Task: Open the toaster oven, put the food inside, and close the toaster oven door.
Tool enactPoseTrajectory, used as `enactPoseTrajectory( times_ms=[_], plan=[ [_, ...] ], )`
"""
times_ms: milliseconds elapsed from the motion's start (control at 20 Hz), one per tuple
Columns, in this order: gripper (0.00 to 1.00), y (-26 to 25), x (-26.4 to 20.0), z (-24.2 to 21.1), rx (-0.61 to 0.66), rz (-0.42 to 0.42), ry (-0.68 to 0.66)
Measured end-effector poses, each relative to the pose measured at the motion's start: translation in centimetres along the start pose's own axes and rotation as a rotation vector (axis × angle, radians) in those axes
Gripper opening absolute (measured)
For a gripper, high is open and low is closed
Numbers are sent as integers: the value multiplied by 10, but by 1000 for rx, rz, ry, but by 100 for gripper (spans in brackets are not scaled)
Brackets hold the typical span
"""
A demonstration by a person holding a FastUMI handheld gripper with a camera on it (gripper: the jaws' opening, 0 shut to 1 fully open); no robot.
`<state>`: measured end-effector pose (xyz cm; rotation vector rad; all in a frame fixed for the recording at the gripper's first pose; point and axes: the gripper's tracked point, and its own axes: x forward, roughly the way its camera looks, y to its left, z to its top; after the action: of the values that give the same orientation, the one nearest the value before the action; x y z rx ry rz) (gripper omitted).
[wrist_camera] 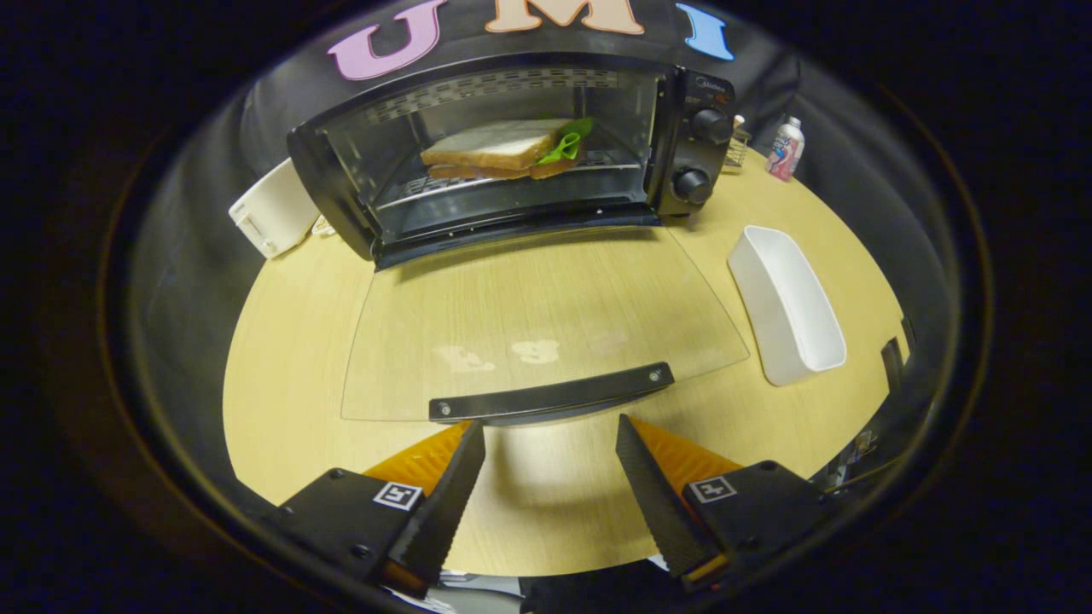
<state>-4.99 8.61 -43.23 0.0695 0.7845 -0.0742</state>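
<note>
Wooden table (290,358), tongs (550,431) spread, empty

One toaster oven (512,153), one sandwich (503,149) (inside) — two white containers (789,303).

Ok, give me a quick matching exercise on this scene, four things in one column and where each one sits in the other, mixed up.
Things:
1. sandwich
2. door handle
3. white tray
4. bottle

Places:
A. on the table beside the open glass door
B. on the oven rack
C. beyond the oven's knobs, at the table's far edge
D. just ahead of the open gripper

Pairs: 1-B, 2-D, 3-A, 4-C
</note>
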Motion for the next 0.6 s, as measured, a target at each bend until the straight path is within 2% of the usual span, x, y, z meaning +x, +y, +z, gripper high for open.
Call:
enactPoseTrajectory(
  times_ms=[350,600],
  plan=[
    [96,4,-4,9,-85,9,-47],
    [96,7,-28,34,-120,23,-108]
  ],
)
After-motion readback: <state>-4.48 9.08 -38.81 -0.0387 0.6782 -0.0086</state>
